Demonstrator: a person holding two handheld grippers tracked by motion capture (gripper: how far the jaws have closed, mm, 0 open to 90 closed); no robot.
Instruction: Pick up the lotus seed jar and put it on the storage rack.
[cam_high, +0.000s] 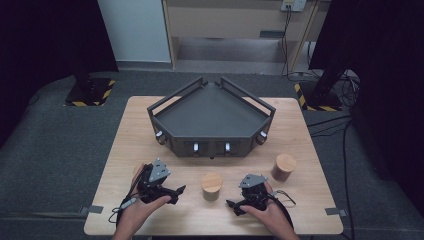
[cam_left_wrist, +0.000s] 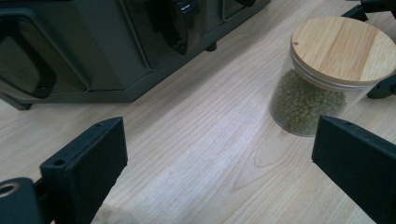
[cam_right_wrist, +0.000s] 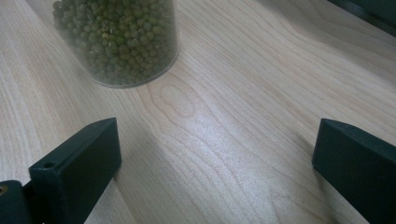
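A glass jar of green beans (cam_high: 211, 186) with a round wooden lid stands on the wooden table (cam_high: 300, 210), between my two grippers. My left gripper (cam_high: 177, 195) is just left of it, open and empty; in the left gripper view the jar (cam_left_wrist: 322, 79) is ahead to the right, beyond the jaws. My right gripper (cam_high: 233, 207) is just right of the jar, also open and empty. The right gripper view has the jar's lower part (cam_right_wrist: 119, 37) ahead to the left of its open gripper (cam_right_wrist: 215, 163), apart from both jaws.
A dark grey angular tray unit (cam_high: 212, 117) with knobs on its front stands at the table's middle and back (cam_left_wrist: 93, 51). A second wooden-lidded jar (cam_high: 283, 166) with brownish contents stands at the right. Something wood-coloured (cam_high: 137, 171) is partly hidden behind my left gripper.
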